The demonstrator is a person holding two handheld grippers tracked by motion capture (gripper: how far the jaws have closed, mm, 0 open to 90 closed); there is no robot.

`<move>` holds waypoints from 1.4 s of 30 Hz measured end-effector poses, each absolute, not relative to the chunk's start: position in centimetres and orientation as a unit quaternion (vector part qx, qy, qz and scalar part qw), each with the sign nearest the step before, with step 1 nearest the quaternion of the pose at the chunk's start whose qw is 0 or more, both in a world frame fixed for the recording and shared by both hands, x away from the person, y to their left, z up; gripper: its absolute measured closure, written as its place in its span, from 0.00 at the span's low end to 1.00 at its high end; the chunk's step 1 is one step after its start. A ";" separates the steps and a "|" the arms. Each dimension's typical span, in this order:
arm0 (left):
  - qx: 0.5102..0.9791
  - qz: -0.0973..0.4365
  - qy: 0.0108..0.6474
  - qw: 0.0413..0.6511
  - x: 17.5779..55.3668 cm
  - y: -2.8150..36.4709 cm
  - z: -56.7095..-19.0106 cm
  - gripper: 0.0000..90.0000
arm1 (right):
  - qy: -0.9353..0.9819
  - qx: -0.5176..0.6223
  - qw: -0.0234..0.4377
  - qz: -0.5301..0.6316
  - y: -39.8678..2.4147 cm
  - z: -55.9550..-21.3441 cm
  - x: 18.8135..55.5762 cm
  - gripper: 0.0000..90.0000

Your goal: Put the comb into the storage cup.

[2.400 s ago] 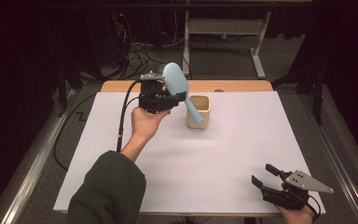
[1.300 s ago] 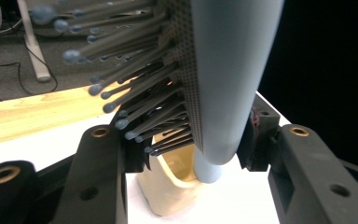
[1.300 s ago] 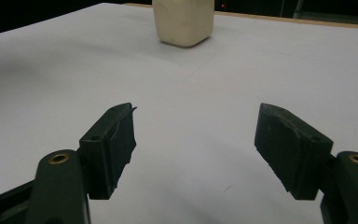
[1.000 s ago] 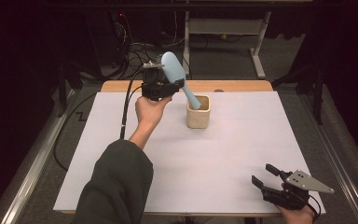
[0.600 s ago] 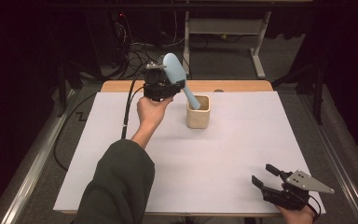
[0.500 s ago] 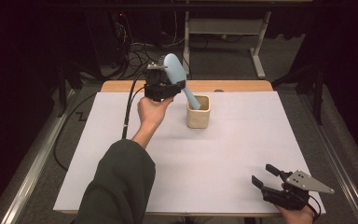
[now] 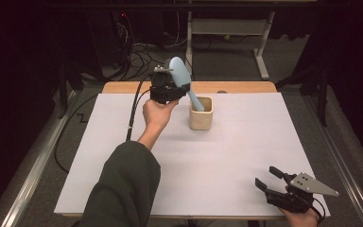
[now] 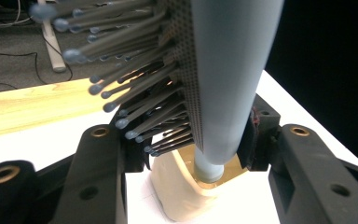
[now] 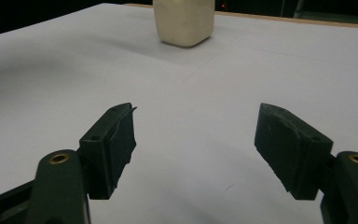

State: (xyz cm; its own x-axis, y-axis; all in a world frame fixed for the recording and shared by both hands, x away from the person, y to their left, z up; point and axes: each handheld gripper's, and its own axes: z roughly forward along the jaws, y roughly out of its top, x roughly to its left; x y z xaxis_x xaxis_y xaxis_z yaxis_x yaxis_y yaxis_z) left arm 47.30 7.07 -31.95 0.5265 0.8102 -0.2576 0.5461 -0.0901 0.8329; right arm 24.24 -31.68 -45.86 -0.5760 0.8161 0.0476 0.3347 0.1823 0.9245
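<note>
Pale-blue bristled hairbrush [image 7: 181, 78], clamped in left gripper [image 7: 166, 90], handle seemingly inside cream cup [image 7: 201, 113]; right gripper [image 7: 275, 185] apart.

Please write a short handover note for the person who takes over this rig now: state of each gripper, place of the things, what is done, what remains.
Left gripper: shut on the light blue hairbrush, held tilted above the far part of the table.
Right gripper: open, nothing between its fingers, low at the near right corner of the white table cover.
Things: the brush handle tip is inside the mouth of the beige cup, which stands upright.
Done: brush picked up, handle started into the cup.
Left: probably lower it fully, release, withdraw.
</note>
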 end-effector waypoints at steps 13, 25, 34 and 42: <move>0.732 0.129 0.465 0.481 47.4 6.2 -32.7 0.60 | 0.732 0.392 0.239 0.504 -31.7 -45.9 24.2 0.33; 0.738 0.126 0.461 0.475 47.5 5.5 -33.1 0.60 | 0.733 0.393 0.238 0.502 -31.7 -45.9 24.3 0.33; 0.742 0.125 0.460 0.471 47.6 5.0 -33.6 0.60 | 0.733 0.393 0.238 0.502 -31.7 -45.9 24.3 0.33; 0.746 0.122 0.459 0.466 47.6 4.5 -33.9 0.59 | 0.733 0.393 0.237 0.503 -31.7 -45.9 24.3 0.33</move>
